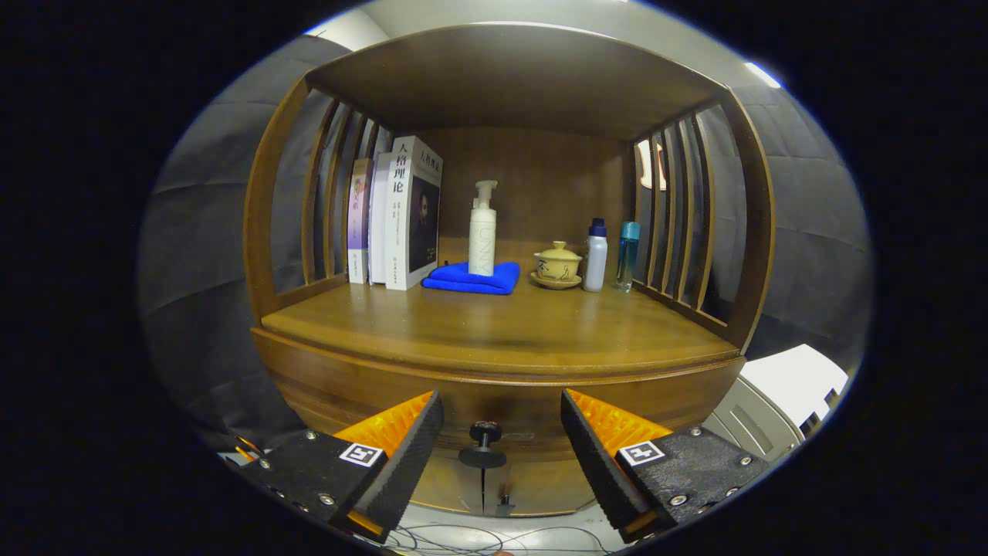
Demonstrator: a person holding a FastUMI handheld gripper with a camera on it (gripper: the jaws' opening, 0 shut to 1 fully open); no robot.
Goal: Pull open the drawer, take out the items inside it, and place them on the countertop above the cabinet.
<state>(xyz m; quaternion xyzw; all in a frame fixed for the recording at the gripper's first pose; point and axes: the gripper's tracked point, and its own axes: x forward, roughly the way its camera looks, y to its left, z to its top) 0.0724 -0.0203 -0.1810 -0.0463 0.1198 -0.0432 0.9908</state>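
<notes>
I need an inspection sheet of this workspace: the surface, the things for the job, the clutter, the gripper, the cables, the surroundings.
Surface: wooden countertop, front part bare.
Job's things: drawer closed; its knob sits between the open fingers, untouched.
Clutter: books, pump bottle on a blue cloth, lidded cup, two small bottles, all at the back of the countertop.
Gripper: gripper open, holding nothing.
Cables: thin cables on the floor below.
Surroundings: dark cloth wall; white unit beside the cabinet.

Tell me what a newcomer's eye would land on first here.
The blue cloth on the countertop, with a white pump bottle standing on it and books upright beside it. Nearer, the drawer knob sits between the open fingers, untouched.
</notes>
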